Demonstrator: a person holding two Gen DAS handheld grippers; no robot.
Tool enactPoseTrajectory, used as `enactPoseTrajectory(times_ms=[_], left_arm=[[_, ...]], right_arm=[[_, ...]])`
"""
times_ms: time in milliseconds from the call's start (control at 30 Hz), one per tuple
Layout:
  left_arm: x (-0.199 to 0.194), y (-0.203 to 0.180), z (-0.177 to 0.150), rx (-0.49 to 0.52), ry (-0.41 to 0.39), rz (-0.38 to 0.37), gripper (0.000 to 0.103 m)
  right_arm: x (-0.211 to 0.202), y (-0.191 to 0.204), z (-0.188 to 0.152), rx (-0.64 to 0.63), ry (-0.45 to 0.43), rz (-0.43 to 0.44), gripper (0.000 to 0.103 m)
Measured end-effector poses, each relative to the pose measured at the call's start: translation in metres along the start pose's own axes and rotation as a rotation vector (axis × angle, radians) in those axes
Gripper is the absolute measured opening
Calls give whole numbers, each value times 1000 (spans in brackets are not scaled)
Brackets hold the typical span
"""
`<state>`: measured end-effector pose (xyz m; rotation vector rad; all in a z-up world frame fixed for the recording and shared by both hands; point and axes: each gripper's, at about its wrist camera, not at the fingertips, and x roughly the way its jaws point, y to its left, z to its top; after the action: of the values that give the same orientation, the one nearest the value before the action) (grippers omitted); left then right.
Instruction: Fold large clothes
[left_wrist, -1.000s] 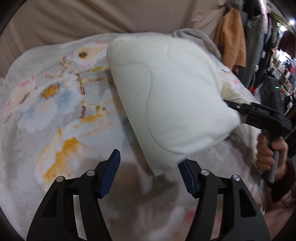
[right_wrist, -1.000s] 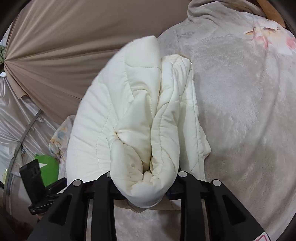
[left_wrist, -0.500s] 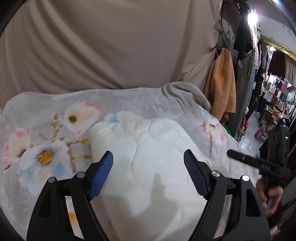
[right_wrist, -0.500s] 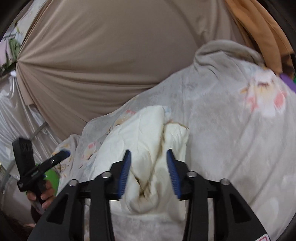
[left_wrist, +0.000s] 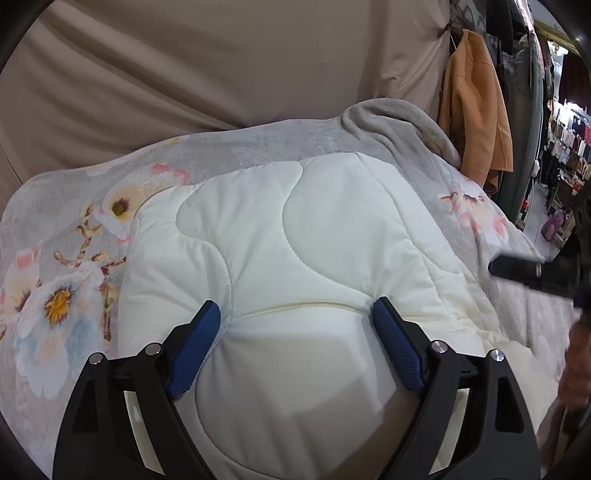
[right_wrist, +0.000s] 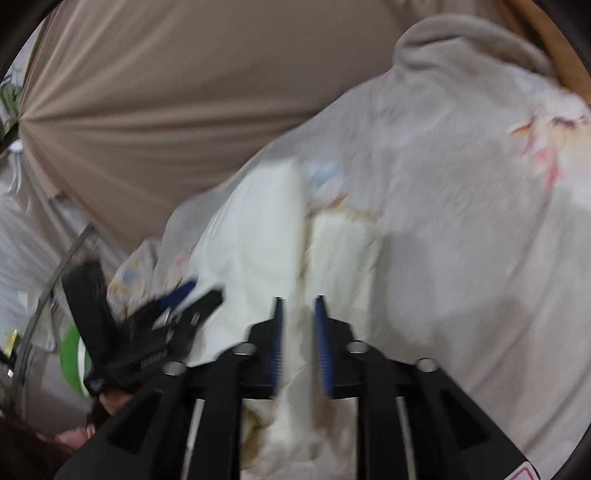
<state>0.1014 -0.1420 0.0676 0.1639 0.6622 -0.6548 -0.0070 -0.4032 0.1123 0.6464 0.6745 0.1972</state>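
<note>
The left claw (left_wrist: 293, 330), its jaws widening and gripping nothing over the folded cream quilted garment (left_wrist: 295, 240) on the floral blanket (left_wrist: 66, 266), does best to press it flat, while the right claw (right_wrist: 298, 334), also widening, clears the fold empty.

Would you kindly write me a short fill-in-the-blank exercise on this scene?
1. The cream quilted garment lies on a ____ blanket.
2. The left gripper has ____ pads.
3. The coat hanging at the right is ____.
Missing words: floral; blue; orange
</note>
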Motion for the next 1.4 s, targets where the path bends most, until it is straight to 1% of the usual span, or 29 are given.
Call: enactPoseTrajectory(times_ms=[33,67,100,167,233,267,367,400,500,533,567,600,667,700,733,800,867,933,967,1000,1033,1067,1133,1167,1200,1233,1267,1333,1400], left_arm=[[0,1,-1,-1,-4,0,83],[0,3,-4,-1,-14,-1,83],[-1,5,-8,0,-30,0,83],[-5,10,-14,-10,-65,-15,83],[-12,18,-20,-36,-112,-40,83],[-16,23,-22,-55,-133,-60,83],[-32,44,-20,-143,-176,-151,84],[-38,49,-18,-163,-180,-177,84],[-46,53,-6,-182,-176,-230,84],[-46,52,-3,-184,-172,-230,84],[-45,51,-1,-184,-168,-226,84],[-40,48,1,-170,-154,-211,84],[-29,41,-1,-150,-122,-176,84],[-24,36,-2,-127,-113,-149,84],[-22,31,-4,-99,-112,-129,86],[-16,16,-7,-26,-101,-95,88],[-15,9,-11,13,-108,-75,88],[-18,7,-14,30,-122,-68,88],[-19,8,-14,23,-124,-78,88],[-20,11,-14,10,-123,-89,88],[-22,13,-13,1,-120,-93,88],[-25,15,-13,-10,-121,-101,88],[-32,17,-12,-19,-123,-112,88],[-37,18,-11,-26,-120,-109,88],[-41,20,-11,-37,-118,-107,88],[-46,24,-10,-52,-116,-110,88],[-53,27,-9,-70,-114,-117,88],[-69,36,-5,-105,-113,-128,88],[-84,42,-1,-129,-120,-125,88]], right_arm=[[4,-6,7,11,2,-28,35],[11,-11,13,21,25,-50,35],[21,-14,16,27,60,-38,35],[48,-20,17,59,150,21,36],[68,-17,16,56,209,76,36],[71,-14,16,39,213,71,36],[71,13,20,-85,189,41,11],[69,25,23,-122,177,34,8],[61,50,36,-213,135,81,5],[64,53,39,-228,138,92,5],[75,52,41,-236,156,75,5],[90,47,42,-236,187,44,5],[126,24,32,-211,258,-49,5],[137,12,26,-192,282,-43,4],[137,6,24,-166,280,-16,3],[124,3,30,-143,277,0,7],[97,9,42,-133,218,5,14],[67,19,55,-139,130,35,16],[58,27,58,-152,107,55,26],[52,36,60,-170,93,73,46],[52,43,61,-189,92,85,56],[58,50,59,-209,111,94,63],[86,57,50,-222,196,80,63],[96,60,44,-220,223,72,50],[103,63,38,-223,240,82,17],[103,66,33,-228,241,100,10],[95,72,30,-248,205,94,7],[56,87,26,-306,98,104,5],[19,88,21,-295,39,134,4]])
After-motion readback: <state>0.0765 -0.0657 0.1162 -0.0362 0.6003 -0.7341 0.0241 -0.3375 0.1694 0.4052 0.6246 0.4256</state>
